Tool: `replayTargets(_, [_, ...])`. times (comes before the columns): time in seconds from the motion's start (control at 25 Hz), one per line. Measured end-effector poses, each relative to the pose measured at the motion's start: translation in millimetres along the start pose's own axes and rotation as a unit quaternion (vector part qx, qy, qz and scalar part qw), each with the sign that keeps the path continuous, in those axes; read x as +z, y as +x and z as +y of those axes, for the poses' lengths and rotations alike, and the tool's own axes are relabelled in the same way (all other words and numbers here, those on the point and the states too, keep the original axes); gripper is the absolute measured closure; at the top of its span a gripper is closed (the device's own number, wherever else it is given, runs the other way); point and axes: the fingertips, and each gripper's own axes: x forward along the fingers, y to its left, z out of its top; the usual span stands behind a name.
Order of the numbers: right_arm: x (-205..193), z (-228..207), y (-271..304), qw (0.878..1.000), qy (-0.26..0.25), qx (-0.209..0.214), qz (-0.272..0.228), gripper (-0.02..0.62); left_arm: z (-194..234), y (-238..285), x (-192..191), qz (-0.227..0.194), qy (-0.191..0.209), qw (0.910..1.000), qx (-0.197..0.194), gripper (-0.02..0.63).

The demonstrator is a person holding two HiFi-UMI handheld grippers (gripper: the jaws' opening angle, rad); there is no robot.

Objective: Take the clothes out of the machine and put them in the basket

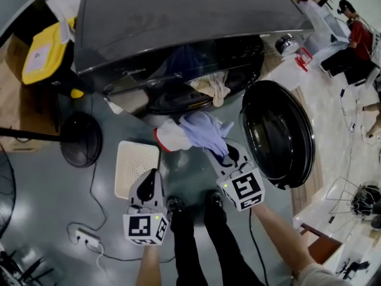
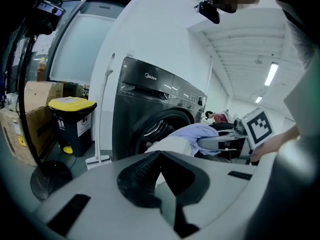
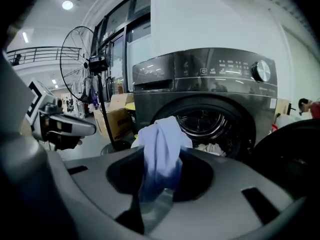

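Note:
My right gripper (image 1: pixel 218 154) is shut on a light blue garment (image 1: pixel 201 130) with a white, red-trimmed part, held up in front of the dark washing machine (image 1: pixel 178 16). In the right gripper view the blue cloth (image 3: pixel 160 149) hangs bunched between the jaws. More clothes, a cream piece (image 1: pixel 214 87) among them, lie in the drum mouth. The white perforated basket (image 1: pixel 136 167) stands on the floor below the machine. My left gripper (image 1: pixel 156 174) hovers over the basket's right edge, shut with nothing in it (image 2: pixel 160 156).
The round black door (image 1: pixel 277 133) swings open to the right of the drum. A yellow-lidded bin (image 1: pixel 44 52) and a fan base (image 1: pixel 80 139) stand at the left. A power strip (image 1: pixel 88 238) lies near my feet. Another person (image 1: pixel 360 37) is at the far right.

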Motion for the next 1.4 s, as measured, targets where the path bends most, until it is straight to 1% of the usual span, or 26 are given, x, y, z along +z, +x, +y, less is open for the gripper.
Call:
replayTargets(0.16, [3.8, 22.5, -14.7, 0.999, -0.031, 0.019, 0.005, 0.462, 10.9, -18.2, -5.6, -0.001, -0.014, 0.9997, 0.022, 0.588])
replayTargets(0.36, [2.8, 67.9, 1.6, 0.997, -0.057, 0.056, 0.010, 0.462, 40.9, -46.1, -23.6, 0.001, -0.030, 0.9979, 0.057, 0.589])
replayTargets(0.52, [-2.8, 119.9, 26.3, 0.993, -0.065, 0.097, 0.019, 0.462, 73.8, -73.9, -38.9, 0.002, -0.042, 0.9952, 0.088, 0.588])
replayTargets(0.76, [-15.2, 206.7, 61.2, 0.983, -0.072, 0.165, 0.026, 0.461, 121.8, -121.3, -66.6, 0.007, -0.069, 0.9875, 0.141, 0.588])
replayTargets(0.96, [-27.7, 261.2, 93.1, 0.977, -0.074, 0.199, 0.031, 0.460, 153.1, -146.4, -85.3, 0.005, -0.081, 0.9822, 0.169, 0.588])
replayTargets(1.12, [-59.0, 288.0, 122.1, 0.972, -0.077, 0.215, 0.048, 0.460, 172.4, -157.4, -105.6, 0.005, -0.094, 0.9776, 0.188, 0.588])
replayTargets(1.4, [-156.8, 306.1, 189.9, 0.967, -0.084, 0.222, 0.096, 0.460, 198.4, -150.2, -154.3, 0.012, -0.096, 0.9736, 0.207, 0.588])
